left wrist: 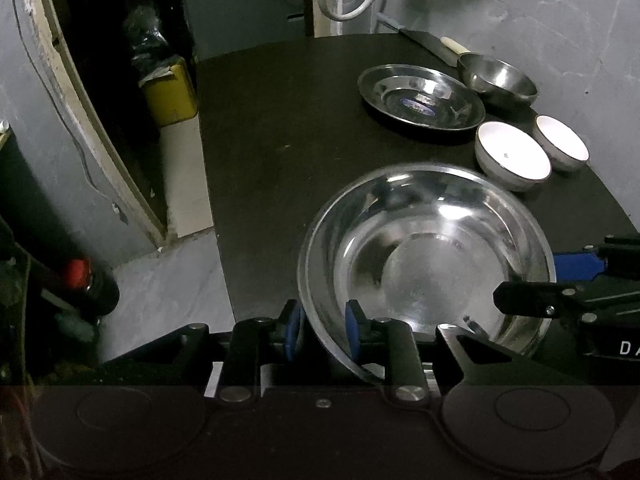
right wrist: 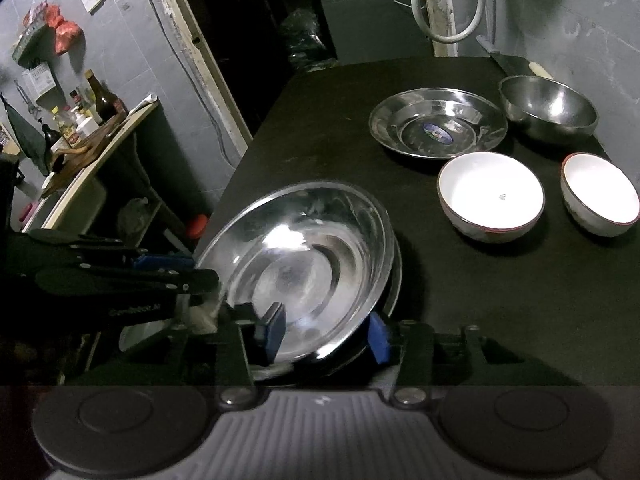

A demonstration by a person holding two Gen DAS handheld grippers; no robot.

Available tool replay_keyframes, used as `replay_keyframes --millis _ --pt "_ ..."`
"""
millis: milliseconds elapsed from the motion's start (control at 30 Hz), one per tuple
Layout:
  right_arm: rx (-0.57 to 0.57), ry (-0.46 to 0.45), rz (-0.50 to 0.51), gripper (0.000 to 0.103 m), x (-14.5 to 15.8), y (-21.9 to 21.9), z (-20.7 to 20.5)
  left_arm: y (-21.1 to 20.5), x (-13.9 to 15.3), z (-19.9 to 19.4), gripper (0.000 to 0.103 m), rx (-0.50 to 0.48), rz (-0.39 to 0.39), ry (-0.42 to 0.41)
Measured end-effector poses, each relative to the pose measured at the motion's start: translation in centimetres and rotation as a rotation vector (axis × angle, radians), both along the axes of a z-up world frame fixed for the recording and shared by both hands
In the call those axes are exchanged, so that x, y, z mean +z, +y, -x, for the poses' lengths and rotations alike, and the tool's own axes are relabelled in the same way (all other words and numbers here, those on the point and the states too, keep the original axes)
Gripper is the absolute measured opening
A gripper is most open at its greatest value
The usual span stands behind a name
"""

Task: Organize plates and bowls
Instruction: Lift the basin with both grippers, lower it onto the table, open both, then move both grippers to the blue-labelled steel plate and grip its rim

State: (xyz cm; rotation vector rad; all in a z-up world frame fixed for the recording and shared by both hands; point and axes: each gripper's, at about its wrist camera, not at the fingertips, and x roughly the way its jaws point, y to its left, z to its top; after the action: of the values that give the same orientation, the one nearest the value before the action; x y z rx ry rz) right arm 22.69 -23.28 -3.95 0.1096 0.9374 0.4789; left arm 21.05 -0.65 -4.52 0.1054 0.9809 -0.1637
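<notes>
A large steel basin (left wrist: 428, 264) sits at the near end of the black table (left wrist: 280, 128). My left gripper (left wrist: 324, 330) has its blue pads either side of the basin's near-left rim, shut on it. My right gripper (right wrist: 324, 332) straddles the basin (right wrist: 304, 268) rim too; the basin looks tilted in the right wrist view. The right gripper also shows at the right edge of the left wrist view (left wrist: 568, 280). Farther back lie a steel plate (left wrist: 420, 98), a steel bowl (left wrist: 496, 78) and two white bowls (left wrist: 514, 154) (left wrist: 562, 142).
A knife with a pale handle (left wrist: 432, 42) lies at the table's far right corner by the wall. Left of the table is a drop to the floor, a yellow can (left wrist: 170, 94) and a doorway. A shelf with bottles (right wrist: 80, 116) stands far left.
</notes>
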Motion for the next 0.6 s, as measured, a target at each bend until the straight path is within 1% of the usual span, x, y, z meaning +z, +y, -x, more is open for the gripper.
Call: replay_keyframes --millis 100,167,200,233,267,300,333,367,400,433,467,533,600 --pt "0.005 0.001 0.000 0.051 0.02 0.10 0.07 0.05 0.04 0.03 0.030 0.001 0.000 -0.001" --pt "0.012 0.001 -0.001 0.056 0.03 0.16 0.11 0.13 0.07 0.01 0.035 0.004 -0.002 -0.003" --pt "0.015 0.002 -0.002 0.058 0.03 0.21 0.12 0.15 0.12 0.00 0.042 0.008 -0.002 -0.006" --pt "0.018 0.002 -0.002 0.063 0.06 0.28 0.14 0.27 0.21 0.00 0.053 0.013 -0.004 -0.010" --pt "0.019 0.000 -0.001 0.068 0.07 0.31 0.13 0.30 0.33 0.00 0.059 0.019 -0.005 -0.018" --pt "0.017 -0.001 0.001 0.071 0.08 0.32 0.13 0.33 0.45 0.01 0.069 0.025 -0.006 -0.028" --pt "0.014 0.003 0.004 0.074 0.01 0.30 0.09 0.37 0.59 0.05 0.075 0.032 -0.009 -0.038" --pt "0.009 0.008 0.008 0.078 -0.11 0.24 0.05 0.44 0.70 0.01 0.079 0.039 -0.011 -0.046" --pt "0.004 0.009 0.007 0.082 -0.14 0.14 0.02 0.48 0.78 -0.05 0.087 0.048 -0.014 -0.052" --pt "0.000 0.005 0.004 0.088 -0.11 0.04 0.01 0.56 0.82 -0.08 0.095 0.059 -0.019 -0.059" --pt "-0.003 0.000 0.003 0.093 -0.06 -0.01 0.04 0.60 0.87 -0.12 0.098 0.072 -0.026 -0.068" --pt "-0.012 -0.009 0.011 0.099 -0.01 -0.08 0.01 0.73 0.97 -0.28 0.100 0.086 -0.039 -0.080" --pt "-0.022 -0.008 0.016 0.101 -0.09 -0.21 -0.12 0.79 0.94 -0.58 0.101 0.095 -0.052 -0.080"
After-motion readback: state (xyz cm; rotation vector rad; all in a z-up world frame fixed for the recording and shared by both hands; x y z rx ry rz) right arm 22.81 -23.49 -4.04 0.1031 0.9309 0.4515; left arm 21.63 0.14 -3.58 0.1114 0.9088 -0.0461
